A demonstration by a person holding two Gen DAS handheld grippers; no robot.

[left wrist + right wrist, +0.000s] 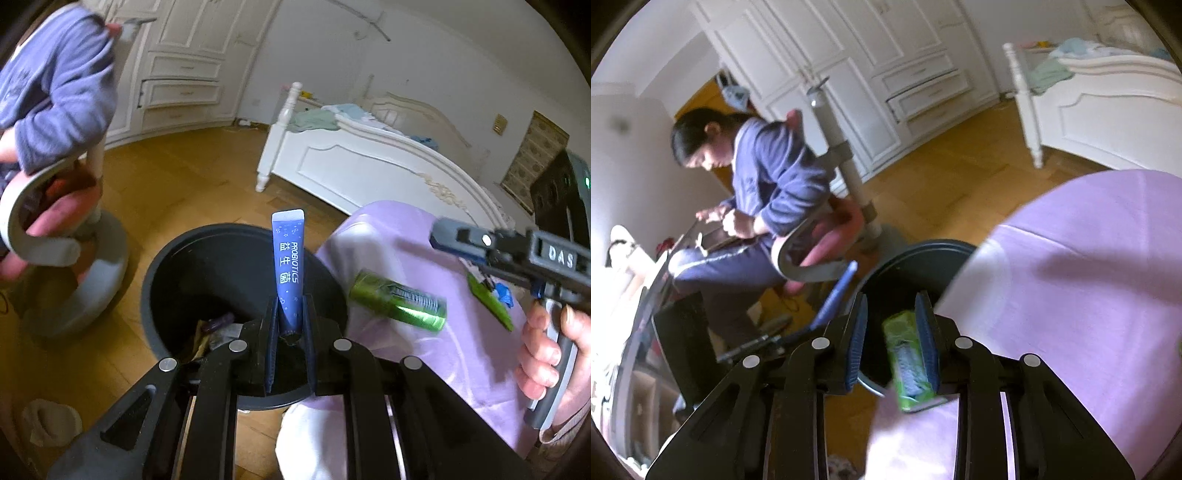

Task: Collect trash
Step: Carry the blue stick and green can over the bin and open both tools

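Left claw [290,306], left wrist view: clenched on the near end of a blue probiotics sachet [288,258], which stands upright over the open black bin [147,280].
- Handling: the sachet looks light, thin and limp, with a slick foil skin. Your grip low on the flat faces seems right. Expect it to cling to a pad on release.
- Green packet [397,304]: blurred, at the bench's [388,236] lilac-clothed edge, right of the bin and below the right claw [437,234]. You cannot tell whether it is resting there or falling.
- Unclear: bin contents are dark scraps. More green and blue bits lie at the far right, half hidden behind the right claw.

Right claw [892,295], right wrist view: released, with its jaws standing apart.
- The green packet [907,362] shows between the jaws, close along the right pad, with a clear gap to the left one. It is not clamped.
- Handling: it looks like crinkly film, light and crushable. Take it across the flat middle.
- Location: the bin rim [923,245] lies just beyond, left of the bench [1071,277].
- Hidden: the packet's near end is smeared, and contact with the right pad cannot be judged. The bin's interior is blocked.
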